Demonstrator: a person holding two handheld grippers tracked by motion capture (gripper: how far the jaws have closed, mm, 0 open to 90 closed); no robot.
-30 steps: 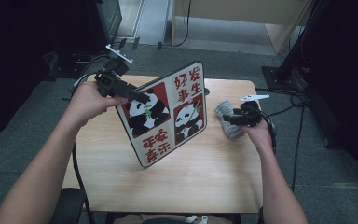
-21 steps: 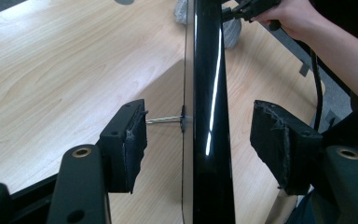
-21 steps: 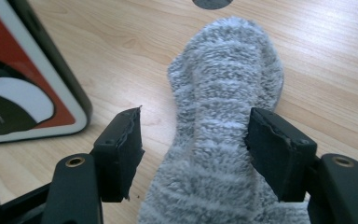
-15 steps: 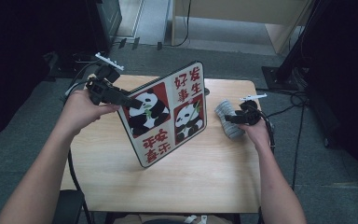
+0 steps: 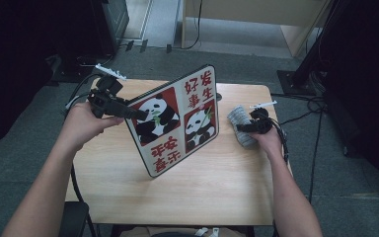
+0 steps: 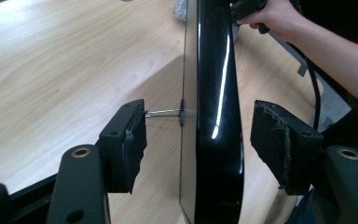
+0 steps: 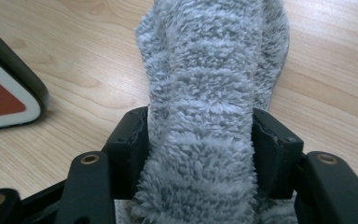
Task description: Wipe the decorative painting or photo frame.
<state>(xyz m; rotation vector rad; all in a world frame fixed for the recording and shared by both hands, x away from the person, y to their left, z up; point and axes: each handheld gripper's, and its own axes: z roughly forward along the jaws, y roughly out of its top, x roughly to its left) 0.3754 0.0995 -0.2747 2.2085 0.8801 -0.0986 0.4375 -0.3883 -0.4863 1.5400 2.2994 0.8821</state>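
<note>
A black-framed board (image 5: 177,123) with two pandas and red characters stands tilted on the wooden table (image 5: 202,192). My left gripper (image 5: 137,114) is at its upper left edge. In the left gripper view the board's black rim (image 6: 214,93) runs between the jaws of my left gripper (image 6: 205,135), with a gap on each side. A grey fluffy cloth (image 5: 246,140) lies at the table's right. My right gripper (image 5: 241,127) has just been closing, and both pads press on the cloth (image 7: 214,56) in my right gripper (image 7: 200,140).
The board's rounded corner (image 7: 9,102) lies close to the left of the cloth. The person's right hand (image 6: 279,14) is beyond the board. Cables (image 5: 301,116) trail off the table's right edge onto grey carpet. Dark cabinets (image 5: 108,19) stand behind the table.
The left hand has drawn back to the left along the board's edge. The right hand has sunk onto the grey cloth and its jaws have closed on it.
</note>
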